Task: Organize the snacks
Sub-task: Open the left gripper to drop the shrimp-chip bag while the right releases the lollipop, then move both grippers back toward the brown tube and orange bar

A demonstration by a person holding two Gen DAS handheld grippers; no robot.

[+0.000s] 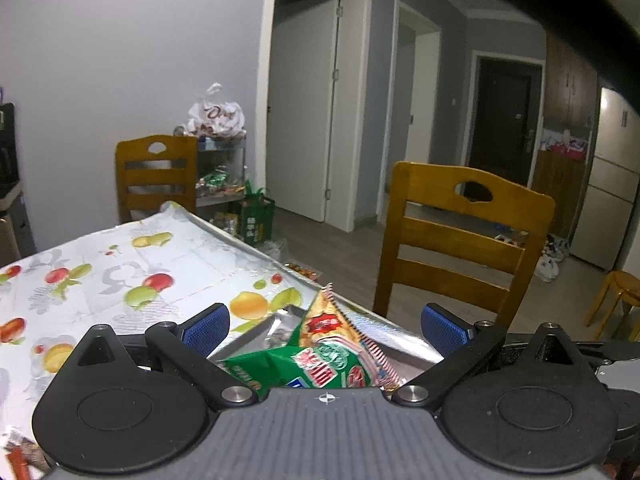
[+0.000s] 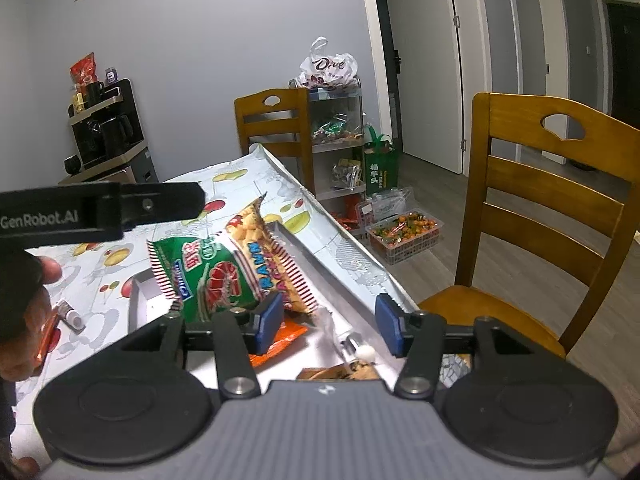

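A green prawn-cracker bag (image 2: 208, 276) and a yellow prawn-cracker bag (image 2: 268, 252) lean in a grey tray (image 2: 316, 264) near the table's right edge. In the left wrist view the green bag (image 1: 304, 368) and the yellow bag (image 1: 332, 324) sit just under my open, empty left gripper (image 1: 326, 326). My right gripper (image 2: 330, 322) is open and empty, hovering over an orange packet (image 2: 280, 340), a clear wrapper with a white lollipop (image 2: 362, 350) and a brown snack pack (image 2: 340, 372). The left gripper's body (image 2: 100, 212) crosses the right wrist view at upper left.
The table has a fruit-print cloth (image 1: 120, 272). A wooden chair (image 2: 552, 208) stands right of the table, another (image 1: 156, 176) at its far end. A shelf rack with snacks (image 2: 340, 136), a green bag (image 2: 380, 168) and a candy crate (image 2: 404, 236) stand on the floor. Small packets (image 2: 68, 316) lie left.
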